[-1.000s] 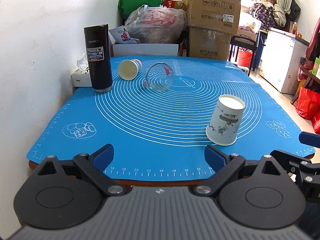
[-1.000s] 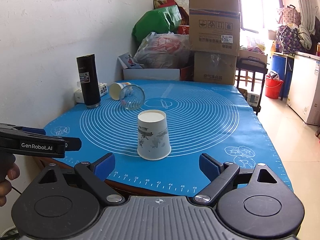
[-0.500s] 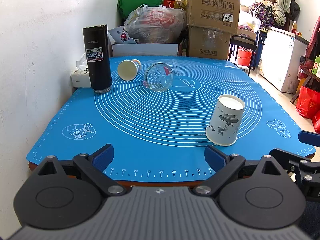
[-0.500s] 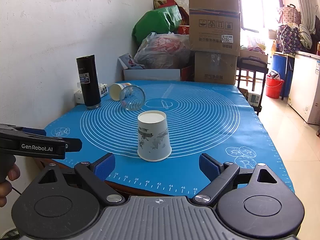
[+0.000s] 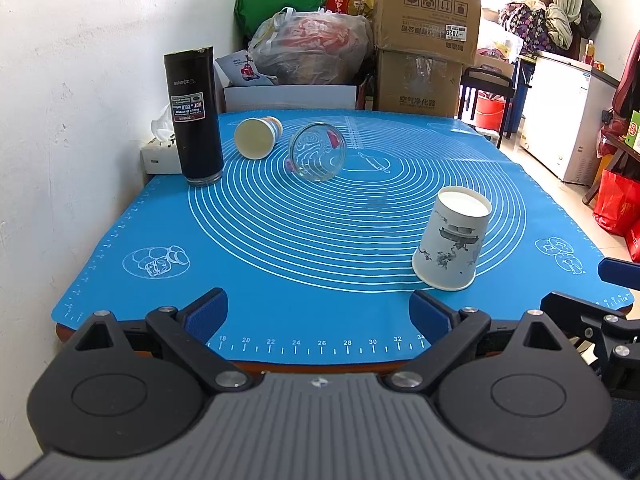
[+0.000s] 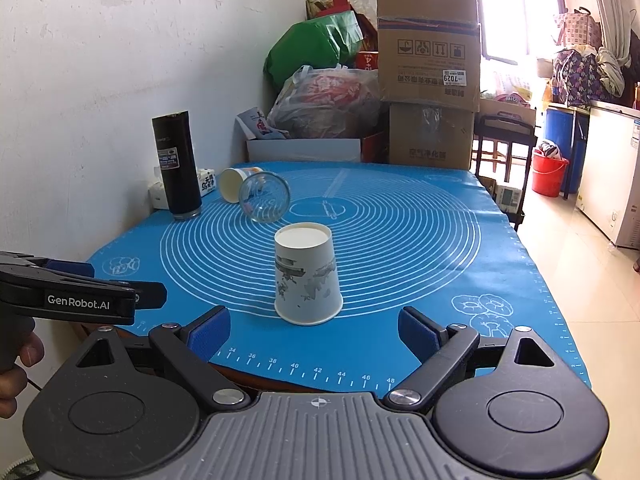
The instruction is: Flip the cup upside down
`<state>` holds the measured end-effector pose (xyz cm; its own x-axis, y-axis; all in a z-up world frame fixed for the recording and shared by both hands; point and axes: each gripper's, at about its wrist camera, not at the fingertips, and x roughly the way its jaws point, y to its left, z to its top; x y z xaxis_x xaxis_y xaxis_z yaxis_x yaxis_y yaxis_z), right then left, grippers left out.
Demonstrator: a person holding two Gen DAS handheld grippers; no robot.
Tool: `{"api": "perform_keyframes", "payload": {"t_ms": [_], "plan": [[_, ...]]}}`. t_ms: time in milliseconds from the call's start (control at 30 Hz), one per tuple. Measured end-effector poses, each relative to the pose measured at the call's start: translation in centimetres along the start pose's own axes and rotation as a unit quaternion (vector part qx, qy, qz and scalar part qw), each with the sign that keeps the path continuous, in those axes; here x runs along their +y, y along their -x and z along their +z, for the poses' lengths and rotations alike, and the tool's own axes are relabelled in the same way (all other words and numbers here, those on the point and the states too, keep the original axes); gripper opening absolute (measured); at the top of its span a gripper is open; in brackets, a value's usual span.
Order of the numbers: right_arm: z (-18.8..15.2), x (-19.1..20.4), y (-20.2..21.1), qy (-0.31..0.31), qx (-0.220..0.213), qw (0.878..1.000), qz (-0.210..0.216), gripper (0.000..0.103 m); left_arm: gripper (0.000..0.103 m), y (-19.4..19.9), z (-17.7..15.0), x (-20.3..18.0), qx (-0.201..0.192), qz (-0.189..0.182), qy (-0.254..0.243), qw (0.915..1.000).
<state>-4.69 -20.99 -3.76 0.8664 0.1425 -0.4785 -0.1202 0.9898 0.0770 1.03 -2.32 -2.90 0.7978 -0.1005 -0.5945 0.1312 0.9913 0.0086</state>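
Note:
A white paper cup with a grey ink print (image 6: 307,280) stands upside down on the blue mat (image 6: 420,240), just beyond my right gripper (image 6: 314,330), which is open and empty. The cup also shows in the left wrist view (image 5: 452,240), ahead and to the right of my left gripper (image 5: 320,312), also open and empty at the table's near edge. A clear glass (image 5: 318,156) and a small paper cup (image 5: 256,138) lie on their sides at the back left.
A tall black tumbler (image 5: 195,116) stands at the back left by the wall, with a tissue box (image 5: 160,152) behind it. Cardboard boxes (image 5: 424,40) and bags (image 5: 308,48) pile up behind the table. The left gripper (image 6: 72,300) shows at the right view's left edge.

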Motion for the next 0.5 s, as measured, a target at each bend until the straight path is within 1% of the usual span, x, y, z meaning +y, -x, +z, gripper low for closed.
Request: {"api": "perform_keyframes", "payload": {"t_ms": [500], "plan": [[0.02,-0.08,0.02,-0.004,-0.003,1.0,0.005,0.092,0.096,-0.2,0.02,0.1,0.006,0.002,0.001,1.0]]}}
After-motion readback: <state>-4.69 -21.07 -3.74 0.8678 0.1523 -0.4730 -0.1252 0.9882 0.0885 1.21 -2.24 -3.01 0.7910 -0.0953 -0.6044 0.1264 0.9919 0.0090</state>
